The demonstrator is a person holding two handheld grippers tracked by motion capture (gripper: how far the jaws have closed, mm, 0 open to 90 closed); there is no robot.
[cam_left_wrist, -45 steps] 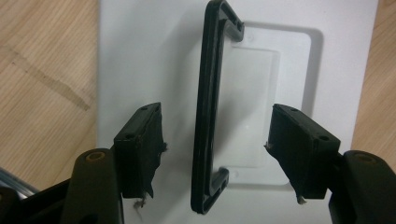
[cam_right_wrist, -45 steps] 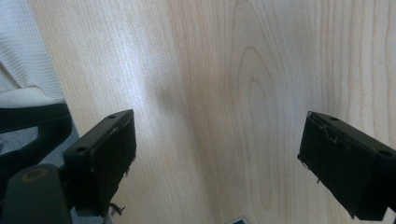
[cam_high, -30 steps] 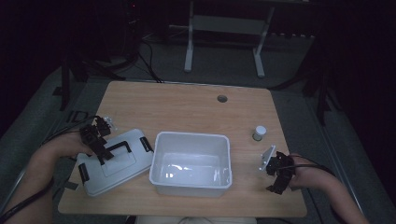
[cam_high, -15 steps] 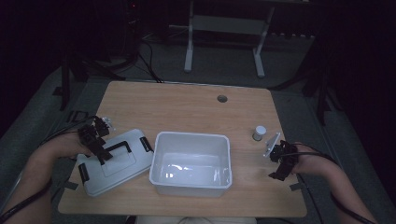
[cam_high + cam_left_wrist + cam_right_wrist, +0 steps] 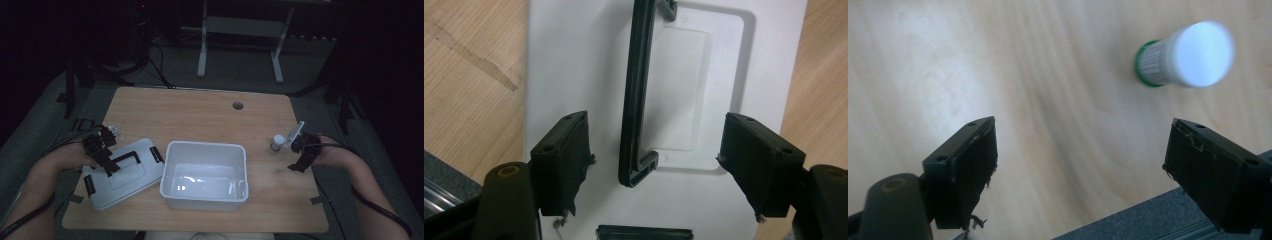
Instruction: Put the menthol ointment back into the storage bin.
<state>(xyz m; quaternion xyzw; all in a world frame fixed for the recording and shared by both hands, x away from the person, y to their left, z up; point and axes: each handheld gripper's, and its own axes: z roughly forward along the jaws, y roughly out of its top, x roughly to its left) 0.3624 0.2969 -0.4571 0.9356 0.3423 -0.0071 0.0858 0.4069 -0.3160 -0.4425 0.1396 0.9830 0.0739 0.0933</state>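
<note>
Left tool [image 5: 654, 165] over lid [image 5: 574, 75] (agape) — bottle [image 5: 1185, 55] apart

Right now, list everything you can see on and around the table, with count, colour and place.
table: one, light wood, centre
bin: one, white, open, front middle of table
lid: one, white with black handle and latches, flat on table left of bin
small bottle: one, white cap, green base, upright, right side
hole: one, dark, far edge of table
frame: one, grey, on floor behind table
left gripper: one, black, open above lid handle
right gripper: one, black, open near bottle
</note>
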